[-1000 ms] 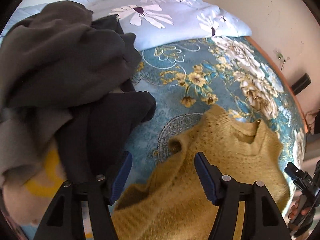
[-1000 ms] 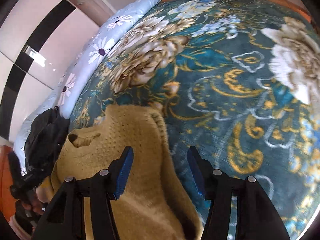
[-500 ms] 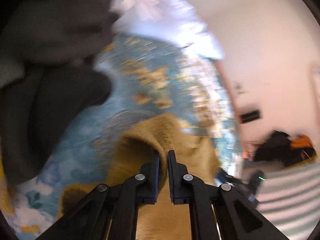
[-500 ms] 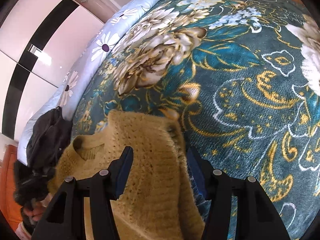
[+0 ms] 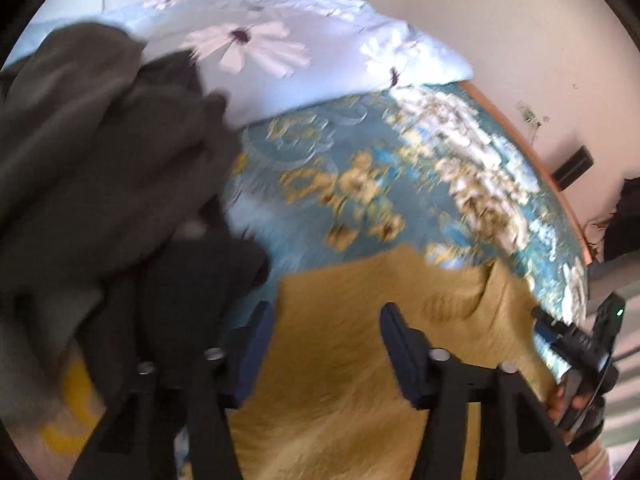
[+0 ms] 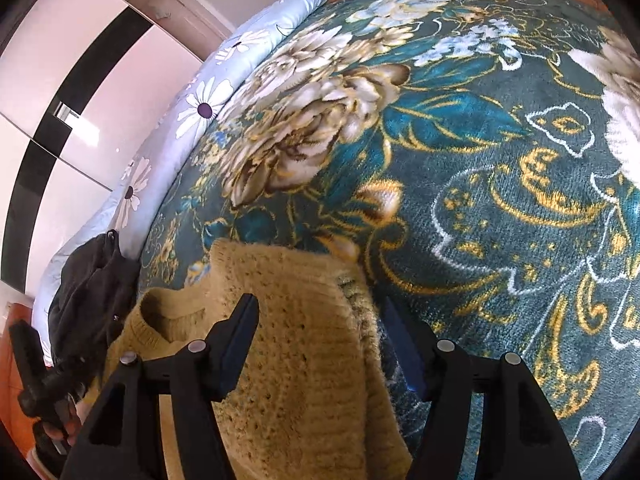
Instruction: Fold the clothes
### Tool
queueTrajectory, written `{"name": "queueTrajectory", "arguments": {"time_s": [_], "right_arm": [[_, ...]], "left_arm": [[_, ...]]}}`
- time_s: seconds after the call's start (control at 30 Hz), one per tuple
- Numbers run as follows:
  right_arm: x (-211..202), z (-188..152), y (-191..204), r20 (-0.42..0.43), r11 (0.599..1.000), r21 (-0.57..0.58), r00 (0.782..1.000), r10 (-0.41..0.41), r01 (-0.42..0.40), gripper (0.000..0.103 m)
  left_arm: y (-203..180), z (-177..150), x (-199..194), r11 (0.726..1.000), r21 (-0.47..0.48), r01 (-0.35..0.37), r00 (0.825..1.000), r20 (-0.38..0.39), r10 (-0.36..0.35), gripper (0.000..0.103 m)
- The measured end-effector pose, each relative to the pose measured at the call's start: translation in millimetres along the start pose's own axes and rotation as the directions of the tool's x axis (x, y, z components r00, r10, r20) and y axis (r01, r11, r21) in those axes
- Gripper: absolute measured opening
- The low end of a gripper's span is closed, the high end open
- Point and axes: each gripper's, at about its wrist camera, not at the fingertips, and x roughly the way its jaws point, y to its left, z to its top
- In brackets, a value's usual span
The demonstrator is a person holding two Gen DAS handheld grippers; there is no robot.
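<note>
**Q:** Which step is this?

**A:** Mid-fold, I judge. My mustard-yellow knitted sweater [image 6: 304,344] lies on the teal floral plush blanket [image 6: 500,184]. Next, pinch an edge.

**Q:** And your grippers?

**A:** My right gripper [image 6: 324,340] gapes wide, empty, straddling the sweater's edge. My left gripper [image 5: 326,346] is equally spread, empty, sweater at twelve o'clock.

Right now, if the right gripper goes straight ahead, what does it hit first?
Most likely the mustard knit sweater: the open right gripper straddles its folded edge. Beyond that lies the floral blanket. Depth is uncertain.
</note>
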Motion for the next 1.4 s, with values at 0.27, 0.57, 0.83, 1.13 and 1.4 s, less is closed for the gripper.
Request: {"name": "queueTrajectory", "arguments": {"time_s": [0.27,0.57,0.83,1.13,1.4], "right_arm": [[2.1,0.1,5.1,0.011,1.0,-0.021,1.0,-0.011,0.011,0.065],[3.1,-0.7,-2.4,-0.006,1.0,0.012,1.0,-0.024,0.024,0.021],[-9.1,-2.7,5.1,-0.012,1.0,-0.012,1.0,0.008,-0.008,0.008],[-57.9,-6.4,28.2,0.032,0.995,-0.104,0.999,0.013,-0.009,0.008],[-131.9,-29.5,65.8,0.067,0.974,-0.227,0.998,-0.01,0.025,0.008]], "left_arm": [[-25.1,26.5,63.5,0.943,0.291,-0.162,0.973,-0.11,0.201,0.065],[-11.9,14.6,89.0,0.947,0.309,-0.083,0.962,-0.224,0.158,0.072],[-24.8,1.0,66.3,0.929,0.351,-0.115,0.975,-0.14,0.173,0.012],[-46.6,-3.2,-44.0,0.932,0.355,-0.078,0.994,0.099,0.045,0.011],[-50.1,-63.8,-120.1,0.926,0.371,-0.076,0.981,0.192,0.004,0.012]]}}
